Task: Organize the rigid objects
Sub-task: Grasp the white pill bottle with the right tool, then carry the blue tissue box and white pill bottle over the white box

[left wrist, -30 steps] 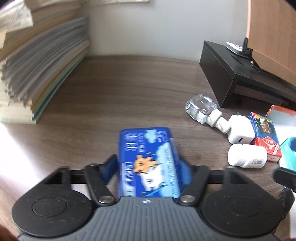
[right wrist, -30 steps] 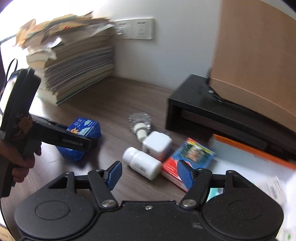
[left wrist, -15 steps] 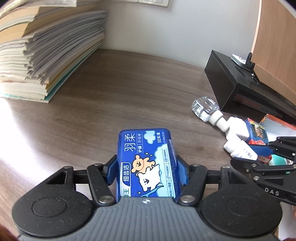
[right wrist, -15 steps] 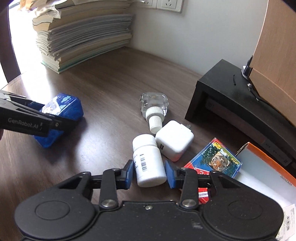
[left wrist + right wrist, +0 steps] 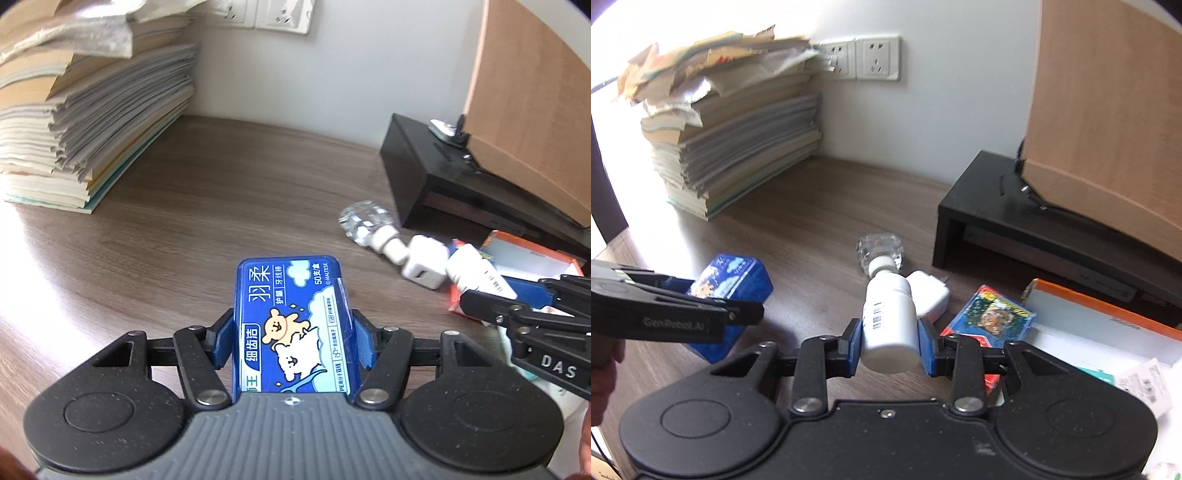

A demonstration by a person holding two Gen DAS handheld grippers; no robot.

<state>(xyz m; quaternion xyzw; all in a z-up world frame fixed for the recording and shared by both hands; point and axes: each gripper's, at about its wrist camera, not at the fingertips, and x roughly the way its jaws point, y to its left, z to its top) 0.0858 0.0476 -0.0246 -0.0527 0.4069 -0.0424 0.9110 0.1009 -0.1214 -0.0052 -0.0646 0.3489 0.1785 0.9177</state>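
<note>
Your left gripper (image 5: 293, 341) has a ribbed grey body, speckled black linkage arms with silver screws, two round black discs and blue pads (image 5: 364, 345). Its side reads "GenRobot.AI" in the right wrist view. Your right gripper (image 5: 889, 345) is all black, with the same blue pads (image 5: 853, 345), and is marked "DAS".

Your wooden desk (image 5: 820, 206) carries: paper stack (image 5: 738, 140) back left; black stand (image 5: 1015, 221) right; clear bottle (image 5: 881, 251), white charger (image 5: 932, 295), card pack (image 5: 991, 317), orange-rimmed box (image 5: 1108, 306) before the stand.
</note>
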